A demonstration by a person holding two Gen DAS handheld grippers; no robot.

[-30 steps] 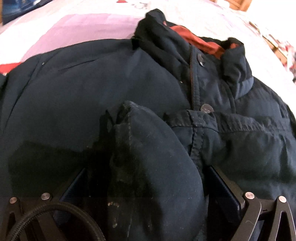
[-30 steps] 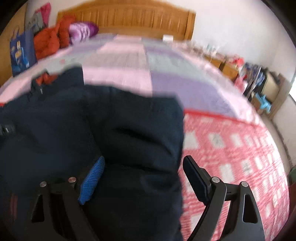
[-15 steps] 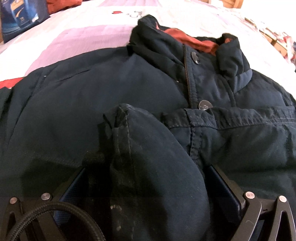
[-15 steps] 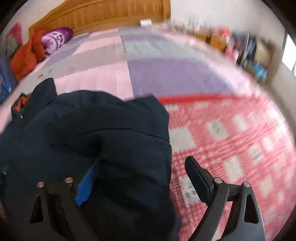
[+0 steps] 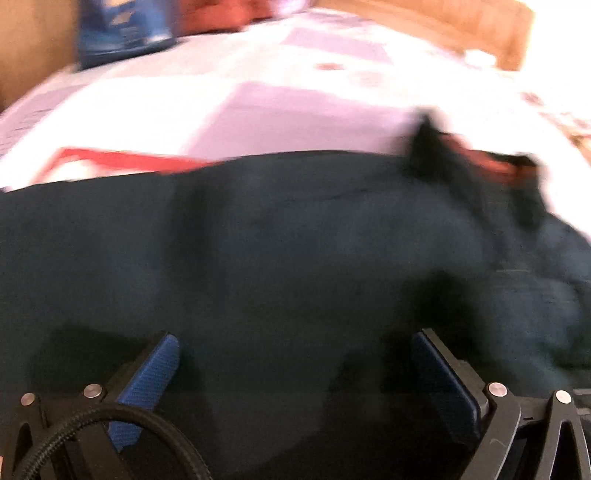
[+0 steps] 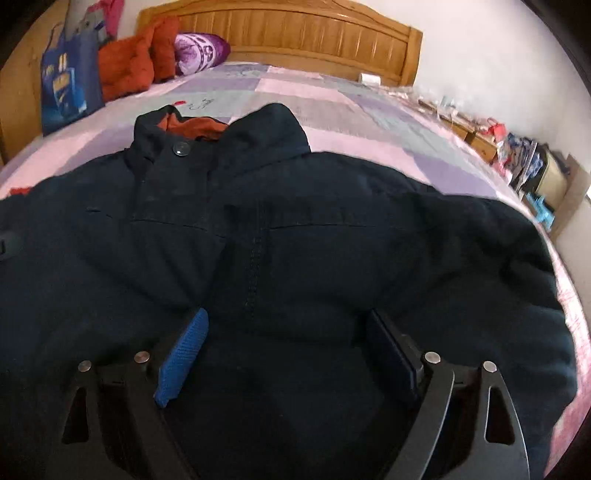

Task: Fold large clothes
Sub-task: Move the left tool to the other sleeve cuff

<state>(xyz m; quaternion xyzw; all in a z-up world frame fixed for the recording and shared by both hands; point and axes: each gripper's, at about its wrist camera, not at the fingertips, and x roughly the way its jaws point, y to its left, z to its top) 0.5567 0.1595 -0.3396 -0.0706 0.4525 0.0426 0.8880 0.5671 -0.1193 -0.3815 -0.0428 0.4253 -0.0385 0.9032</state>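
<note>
Bedroom w/ a wooden headboard [image 6: 280, 33] at the far end; a patchwork quilt [image 6: 332, 110] in lilac, grey and pink covers the bed. Far left by the wall: blue bag [image 6: 70, 85], then an orange bundle [image 6: 129, 62] and a purple cushion [image 6: 201, 50]. A dark navy jacket [image 6: 295, 240] lies spread across the quilt, collar [image 6: 192, 127] w/ rust lining toward the headboard, top button [image 6: 181, 148] done up.

Left gripper [image 5: 295, 369]: view badly blurred, but the blue pads stand wide apart over flat jacket cloth, nothing pinched between them, so released.

Right gripper [image 6: 288, 350]: jaws opening, wide apart. A padded bulge of jacket sits between the pads along a stitched seam; can't tell if the pads touch it, prob. not pressing.

Step, as I read it: a part has been laid over the body and let go; both hands free for a fresh hold. Next move prob. needs each gripper to find an edge, e.g. hem or side, close firmly on thick padding, and lift evenly so the bulk doesn't slump.
</note>
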